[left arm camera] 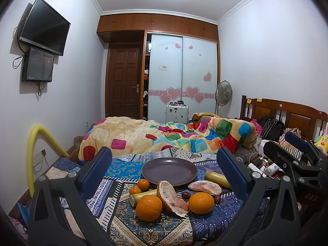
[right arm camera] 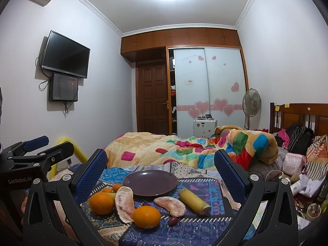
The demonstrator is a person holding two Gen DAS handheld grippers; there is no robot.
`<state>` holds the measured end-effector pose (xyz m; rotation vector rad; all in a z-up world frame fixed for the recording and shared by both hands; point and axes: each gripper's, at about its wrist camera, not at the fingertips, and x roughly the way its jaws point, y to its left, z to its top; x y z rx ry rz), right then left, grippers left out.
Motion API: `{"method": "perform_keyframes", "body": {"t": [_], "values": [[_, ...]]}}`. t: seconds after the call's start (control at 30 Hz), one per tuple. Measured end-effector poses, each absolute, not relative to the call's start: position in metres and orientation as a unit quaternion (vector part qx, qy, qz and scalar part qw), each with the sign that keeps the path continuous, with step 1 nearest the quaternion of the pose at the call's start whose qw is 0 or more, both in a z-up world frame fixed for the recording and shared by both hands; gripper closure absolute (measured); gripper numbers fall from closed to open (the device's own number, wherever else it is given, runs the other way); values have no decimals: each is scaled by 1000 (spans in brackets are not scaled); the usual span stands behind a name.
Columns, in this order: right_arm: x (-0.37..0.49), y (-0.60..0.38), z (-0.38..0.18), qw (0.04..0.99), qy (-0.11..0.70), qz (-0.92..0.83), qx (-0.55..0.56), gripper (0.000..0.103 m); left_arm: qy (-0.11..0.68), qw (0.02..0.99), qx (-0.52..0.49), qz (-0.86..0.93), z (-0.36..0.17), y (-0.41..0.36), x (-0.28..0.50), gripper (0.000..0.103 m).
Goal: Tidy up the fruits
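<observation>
You had the plate (left arm camera: 169, 171) bare at the middle of the patterned cloth (left arm camera: 123, 221), stiff and steady enough to take fruit. Around it lay everything else. The two pomelo pieces (left arm camera: 171, 196) sat at its 6 and 5 o'clock; I judged them soft and tearable, best pinched lightly across the thick rind. Two oranges (left arm camera: 149, 207) rested nearer you, at 7 and 5 o'clock from the plate, firm, round and likely to roll, so grip across the widest part. The bananas (left arm camera: 217, 178), one at 3 o'clock, one at 7, would bruise; take them mid-length. Two tangerines (left arm camera: 143, 184) sat at 8 o'clock, small and light. The dark grapes (left arm camera: 186, 194), near the pomelo, were slippery and easily crushed.

Your left gripper (left arm camera: 164, 176) and right gripper (right arm camera: 161, 176) both hovered level above the near edge, side by side, pointing at the fruit, jaws wide apart and holding nothing.
</observation>
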<state>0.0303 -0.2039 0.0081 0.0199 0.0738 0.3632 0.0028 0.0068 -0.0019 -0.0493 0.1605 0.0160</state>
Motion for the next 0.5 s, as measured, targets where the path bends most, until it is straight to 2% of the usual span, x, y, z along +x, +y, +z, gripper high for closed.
{"method": "perform_keyframes", "body": {"t": [0.5], "values": [[28, -203, 9, 983, 34, 181, 11, 0, 80, 996, -25, 9, -1, 7, 3, 0]]}}
